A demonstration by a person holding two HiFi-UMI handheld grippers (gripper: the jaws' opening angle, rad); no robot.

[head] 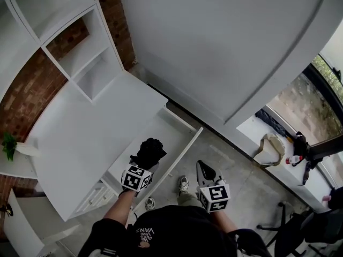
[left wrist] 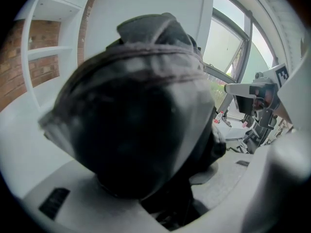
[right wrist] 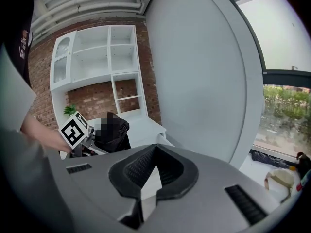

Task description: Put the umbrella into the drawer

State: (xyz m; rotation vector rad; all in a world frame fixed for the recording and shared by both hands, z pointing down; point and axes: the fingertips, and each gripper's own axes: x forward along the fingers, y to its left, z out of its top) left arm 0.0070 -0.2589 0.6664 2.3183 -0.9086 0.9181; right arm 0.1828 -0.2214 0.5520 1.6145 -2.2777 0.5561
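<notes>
The left gripper (head: 143, 165) is clamped on the umbrella (head: 151, 149), black and folded, just over the open drawer (head: 178, 134). It seems light and soft, so a grip on its middle should hold. The right gripper (head: 205, 171), beside the drawer, is closed and empty.

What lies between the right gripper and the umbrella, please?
In the head view, only the open drawer's front edge and a strip of floor lie between the right gripper and the umbrella.
</notes>
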